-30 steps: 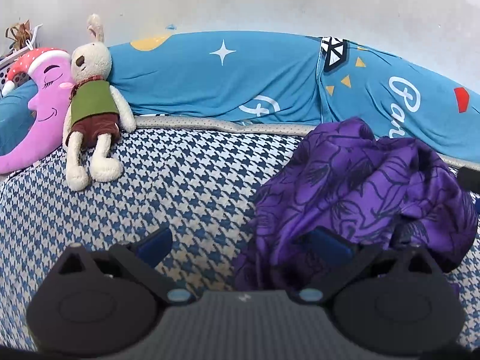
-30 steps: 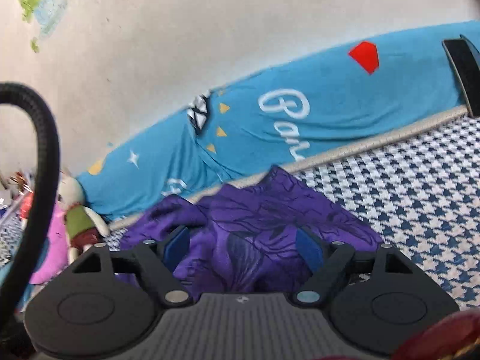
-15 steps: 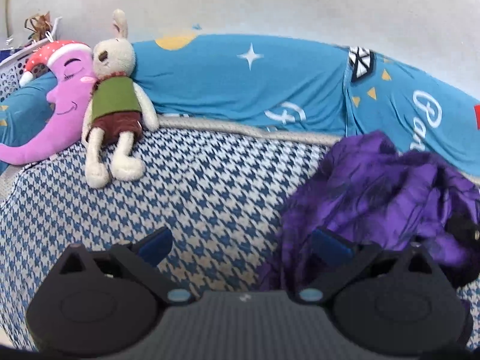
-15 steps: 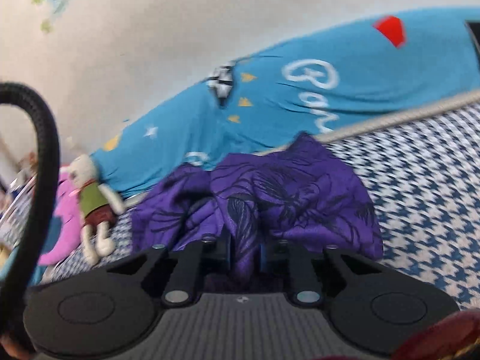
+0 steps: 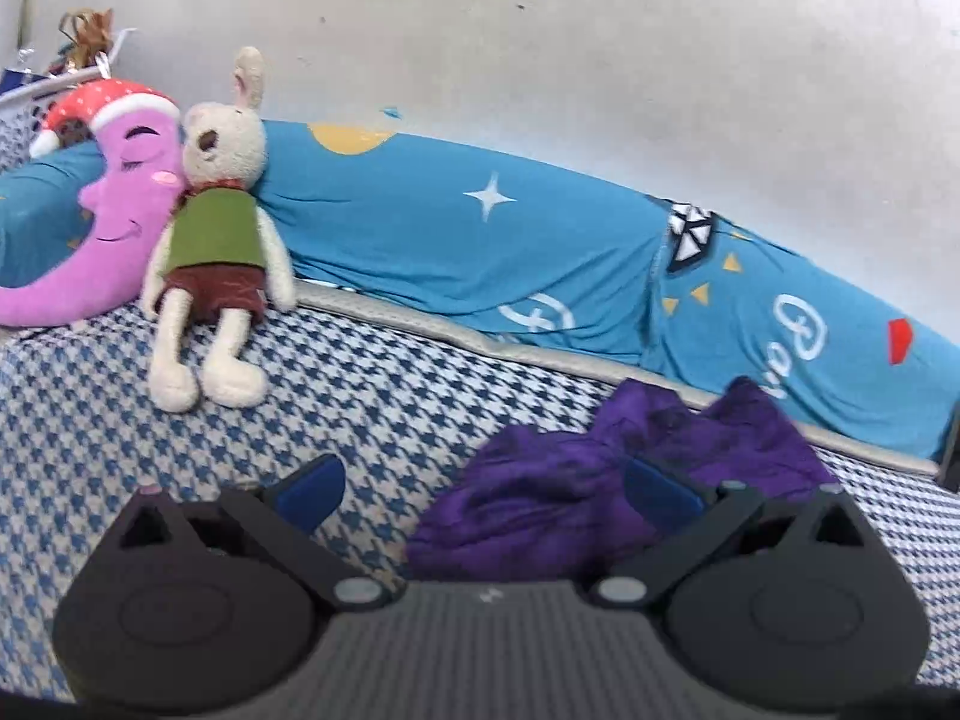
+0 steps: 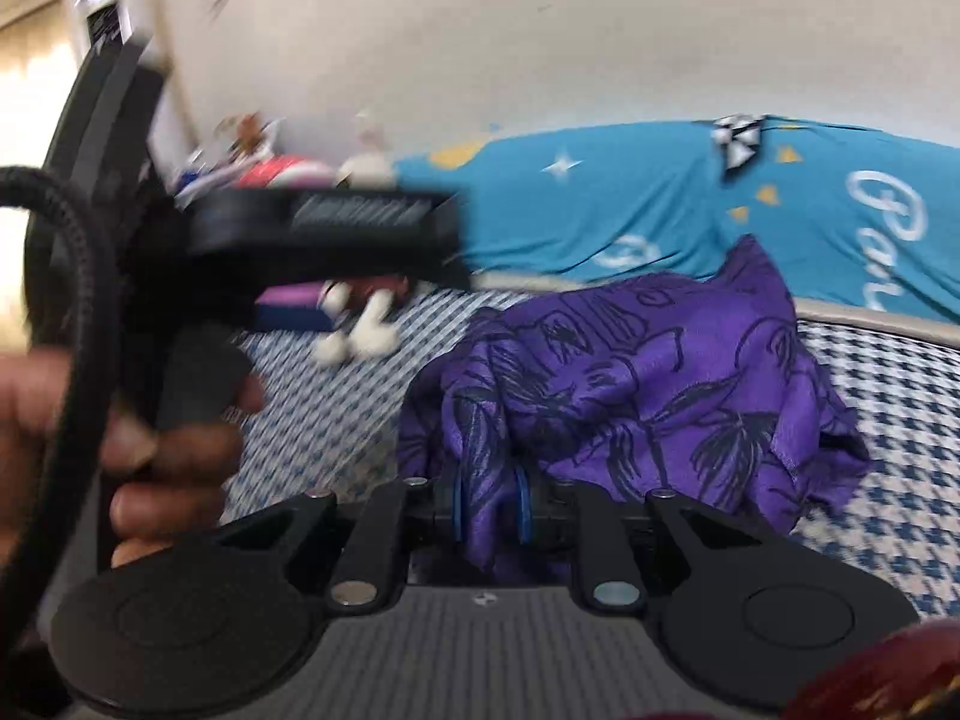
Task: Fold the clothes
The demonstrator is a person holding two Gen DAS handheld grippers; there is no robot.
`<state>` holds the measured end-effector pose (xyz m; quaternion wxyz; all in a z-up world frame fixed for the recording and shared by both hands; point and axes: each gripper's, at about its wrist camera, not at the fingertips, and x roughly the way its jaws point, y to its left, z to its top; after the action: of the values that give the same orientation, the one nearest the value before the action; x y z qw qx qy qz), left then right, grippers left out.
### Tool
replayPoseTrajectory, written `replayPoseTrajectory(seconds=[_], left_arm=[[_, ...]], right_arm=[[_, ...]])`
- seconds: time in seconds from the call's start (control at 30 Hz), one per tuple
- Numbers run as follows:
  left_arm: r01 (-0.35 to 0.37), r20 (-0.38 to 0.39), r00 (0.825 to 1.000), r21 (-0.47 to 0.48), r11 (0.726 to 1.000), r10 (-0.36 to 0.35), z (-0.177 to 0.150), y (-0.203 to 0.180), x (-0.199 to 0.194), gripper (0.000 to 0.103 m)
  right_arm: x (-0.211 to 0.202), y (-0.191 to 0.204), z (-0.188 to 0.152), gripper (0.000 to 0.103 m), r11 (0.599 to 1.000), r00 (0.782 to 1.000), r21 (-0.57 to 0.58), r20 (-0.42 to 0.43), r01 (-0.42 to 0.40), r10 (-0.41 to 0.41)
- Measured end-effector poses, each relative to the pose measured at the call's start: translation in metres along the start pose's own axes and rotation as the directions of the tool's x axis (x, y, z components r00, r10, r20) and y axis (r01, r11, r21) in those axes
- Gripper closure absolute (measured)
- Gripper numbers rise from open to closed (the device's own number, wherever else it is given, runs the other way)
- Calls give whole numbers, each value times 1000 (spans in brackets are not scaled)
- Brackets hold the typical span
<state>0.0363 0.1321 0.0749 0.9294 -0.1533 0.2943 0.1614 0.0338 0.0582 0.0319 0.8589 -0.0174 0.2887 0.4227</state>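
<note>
A crumpled purple garment (image 5: 606, 480) with a dark leaf print lies on the blue-and-white houndstooth bed cover (image 5: 372, 414). My left gripper (image 5: 486, 489) hangs open above the cover, its right finger over the garment's left part, with nothing between the fingers. In the right wrist view the same garment (image 6: 648, 378) rises in a heap, and my right gripper (image 6: 489, 501) is shut on a fold of it at the near edge. The left gripper's body (image 6: 312, 234), held by a hand (image 6: 150, 456), shows blurred at the left of that view.
A blue printed quilt (image 5: 480, 264) runs along the wall at the back of the bed. A cream rabbit toy (image 5: 210, 240) and a pink moon pillow (image 5: 114, 210) lie at the back left. Bare houndstooth cover stretches left of the garment.
My right gripper went from open to shut on the garment's fold and has pulled it up. The left gripper swung away to the left, staying open.
</note>
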Motion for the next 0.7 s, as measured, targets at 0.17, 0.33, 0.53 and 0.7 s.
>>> replayPoseTrajectory(seconds=[0.17, 0.33, 0.53, 0.7], left_arm=[[90, -62, 994, 31, 996, -88, -10, -4, 8, 0], [82, -130, 989, 53, 995, -74, -20, -7, 23, 0], [10, -143, 990, 74, 997, 0, -24, -4, 32, 0], [-51, -167, 984, 38, 998, 57, -23, 7, 40, 0]], right_arm=[[6, 14, -9, 85, 998, 999, -51, -38, -31, 29], [1, 13, -7, 81, 998, 999, -46, -40, -34, 32], [-22, 12, -4, 81, 996, 999, -79, -13, -31, 30], [-41, -14, -1, 78, 999, 999, -33, 29, 23, -22]])
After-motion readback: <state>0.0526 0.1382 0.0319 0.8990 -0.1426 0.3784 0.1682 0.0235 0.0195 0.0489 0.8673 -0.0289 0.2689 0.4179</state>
